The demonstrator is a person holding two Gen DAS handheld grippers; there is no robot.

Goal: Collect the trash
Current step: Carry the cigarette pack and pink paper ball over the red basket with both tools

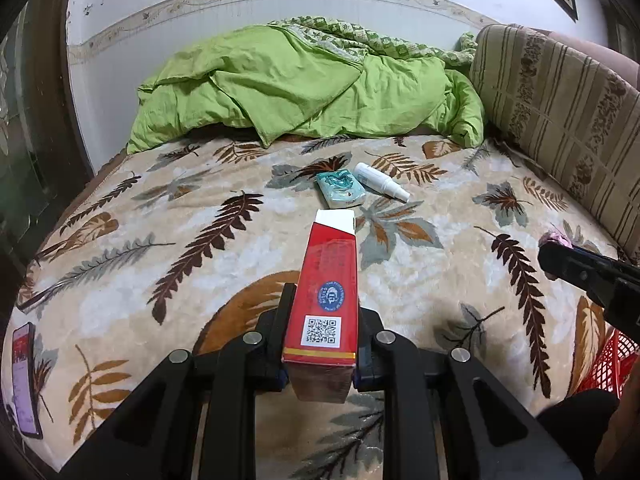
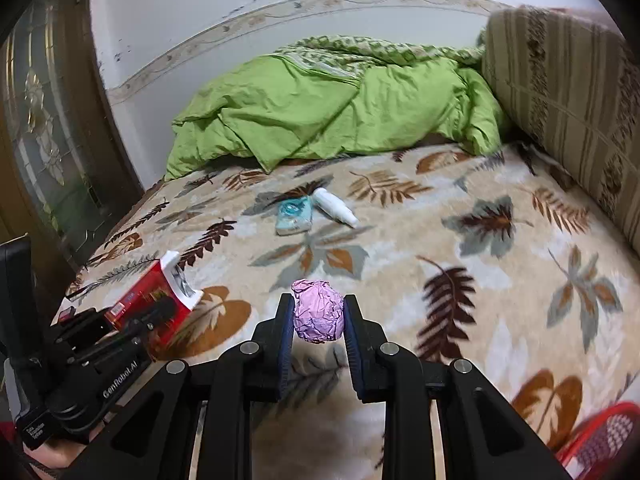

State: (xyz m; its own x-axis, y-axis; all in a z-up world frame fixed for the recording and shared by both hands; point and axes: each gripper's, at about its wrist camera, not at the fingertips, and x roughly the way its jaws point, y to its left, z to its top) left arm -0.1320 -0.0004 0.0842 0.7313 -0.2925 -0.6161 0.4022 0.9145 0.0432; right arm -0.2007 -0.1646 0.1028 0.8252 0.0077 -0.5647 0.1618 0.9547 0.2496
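My left gripper (image 1: 320,308) is shut on a long red carton (image 1: 326,280) with a white open end and a QR label, held above the leaf-patterned bed. From the right wrist view the same carton (image 2: 154,300) shows at the left, in the left gripper (image 2: 132,316). My right gripper (image 2: 318,312) is shut on a crumpled pink paper ball (image 2: 318,312); that ball (image 1: 554,237) peeks at the right gripper's tip in the left wrist view. Farther up the bed lie a teal tissue pack (image 1: 340,188) and a white spray bottle (image 1: 380,181), both apart from the grippers.
A rumpled green quilt (image 1: 304,84) lies at the head of the bed, with a striped cushion (image 1: 560,112) along the right. A red mesh basket (image 2: 600,436) sits at the lower right. A phone (image 1: 25,380) lies at the bed's left edge. A wooden door (image 2: 52,120) stands left.
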